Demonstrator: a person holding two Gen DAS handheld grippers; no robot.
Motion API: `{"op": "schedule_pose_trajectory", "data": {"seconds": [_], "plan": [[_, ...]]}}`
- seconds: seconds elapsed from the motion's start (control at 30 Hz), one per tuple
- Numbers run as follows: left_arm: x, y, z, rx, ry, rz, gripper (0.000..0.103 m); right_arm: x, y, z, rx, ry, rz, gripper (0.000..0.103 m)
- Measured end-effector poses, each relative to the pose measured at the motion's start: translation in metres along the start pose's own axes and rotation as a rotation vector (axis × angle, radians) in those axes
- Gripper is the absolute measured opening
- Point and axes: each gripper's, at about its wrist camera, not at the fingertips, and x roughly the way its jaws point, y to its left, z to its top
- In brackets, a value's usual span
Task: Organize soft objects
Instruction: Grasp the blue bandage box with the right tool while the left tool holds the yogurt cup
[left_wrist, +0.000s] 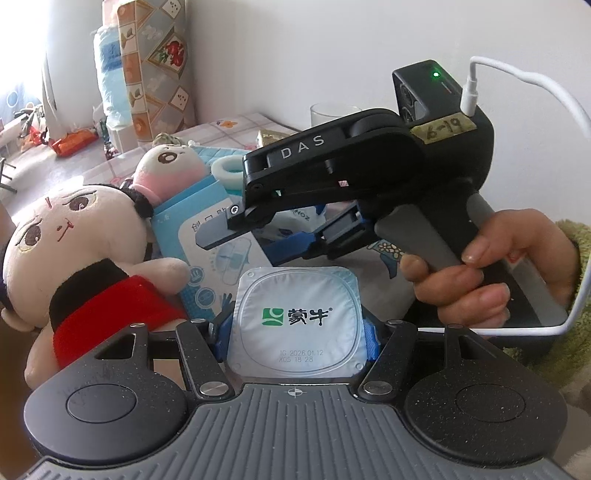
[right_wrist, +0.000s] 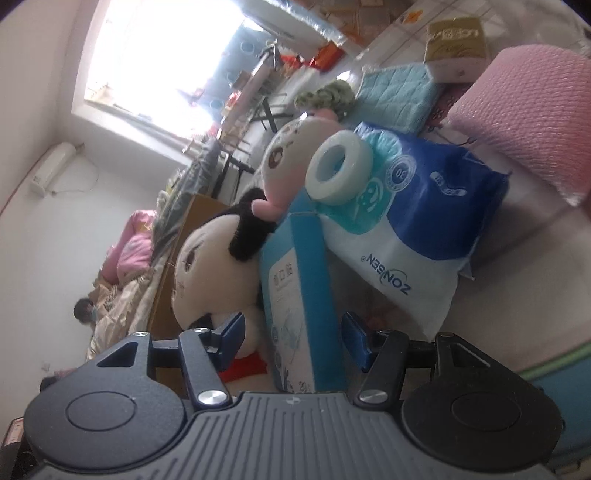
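The left gripper holds a foil-lidded yogurt cup between its fingers. The right gripper straddles the blue plaster box without clearly pinching it. Closing there could tip the box and topple the leaning red-clothed doll and tape roll.

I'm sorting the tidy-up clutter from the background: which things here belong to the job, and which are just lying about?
Part of the job:
yogurt cup, gripped by the left gripper
blue box, between the right gripper's fingers
big doll
small doll
tape roll
blue bag

Lying about:
glass
pink cushion
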Motion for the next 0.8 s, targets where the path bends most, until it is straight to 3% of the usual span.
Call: {"op": "schedule_pose_trajectory", "data": {"seconds": [0.2, 0.3, 0.43, 0.8], "plan": [[0.000, 0.001, 0.000, -0.006, -0.007, 0.000, 0.063, 0.004, -0.002, 0.007, -0.005, 0.009, 0.008, 0.058], [-0.002, 0.000, -0.001, 0.003, -0.013, 0.007, 0.063, 0.004, -0.001, 0.004, -0.022, 0.016, 0.009, 0.029], [-0.007, -0.001, -0.002, -0.002, -0.024, -0.001, 0.063, 0.002, 0.001, -0.001, -0.016, -0.002, 0.016, 0.022], [-0.043, -0.009, 0.001, -0.008, -0.113, -0.006, 0.063, -0.057, 0.033, -0.009, -0.124, -0.162, -0.046, 0.022]]}}
